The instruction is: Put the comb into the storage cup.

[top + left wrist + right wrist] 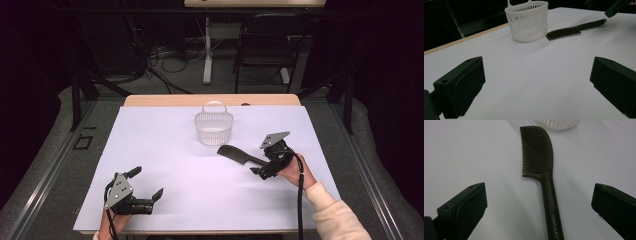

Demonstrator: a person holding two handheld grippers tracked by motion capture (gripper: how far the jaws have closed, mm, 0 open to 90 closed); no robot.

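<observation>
Your right gripper [539,207] straddles the comb [541,162] handle, jaws wide apart.
The comb lies flat on the tabletop [165,150]; its long axis runs straight ahead of your right gripper, handle end nearest between the jaws, toothed head pointing away toward the white basket [214,127]; your left gripper [147,182] rests open, well apart from the comb.

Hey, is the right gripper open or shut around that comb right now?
Open. The right gripper has its jaws spread wide on either side of the comb handle, not touching it.
</observation>
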